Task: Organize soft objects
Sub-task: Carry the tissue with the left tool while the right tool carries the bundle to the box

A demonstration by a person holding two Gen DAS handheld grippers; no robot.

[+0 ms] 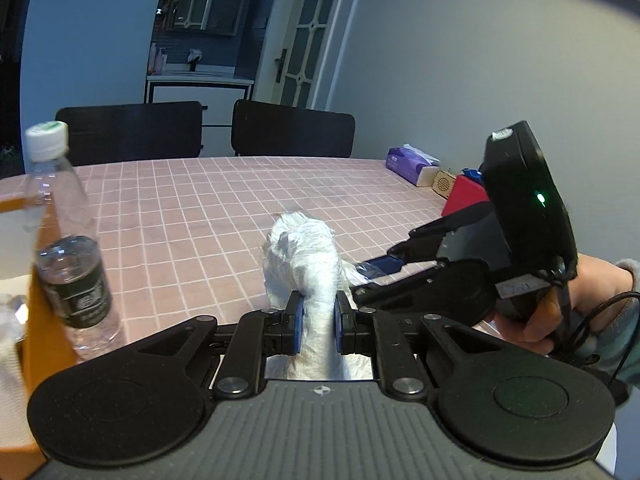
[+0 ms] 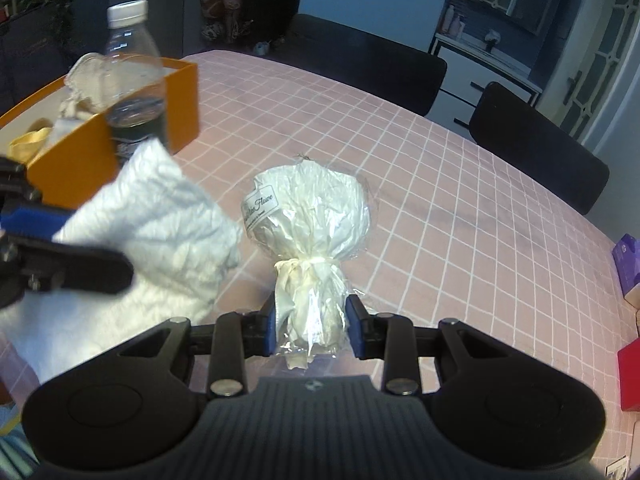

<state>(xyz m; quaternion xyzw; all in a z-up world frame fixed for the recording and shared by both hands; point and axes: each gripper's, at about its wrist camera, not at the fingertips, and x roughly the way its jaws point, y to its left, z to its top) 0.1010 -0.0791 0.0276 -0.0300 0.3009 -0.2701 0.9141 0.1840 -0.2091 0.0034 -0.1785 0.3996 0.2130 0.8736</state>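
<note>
I see a water bottle (image 1: pixel 66 240) with a white cap standing on the pink checked tablecloth (image 1: pixel 208 216), two dark chairs (image 1: pixel 292 128) behind the table, a purple tissue pack (image 1: pixel 410 162) near its far edge, and a red box (image 1: pixel 466 196) just beside that.

My left gripper (image 1: pixel 317 322): black frame, blue pads, white crinkled cloth (image 1: pixel 305 264) between them. My right gripper (image 2: pixel 316 330): same black and blue, around a cream-white wrapped bundle (image 2: pixel 310 216) in clear film, white label with black script. Tablecloth (image 2: pixel 440 184): pink, white grid lines. Box (image 2: pixel 80 160): orange. Bottle (image 1: pixel 66 240): clear, white cap, dark label. Tissue pack (image 1: pixel 410 162): purple. Chairs (image 1: pixel 294 130): black.
</note>
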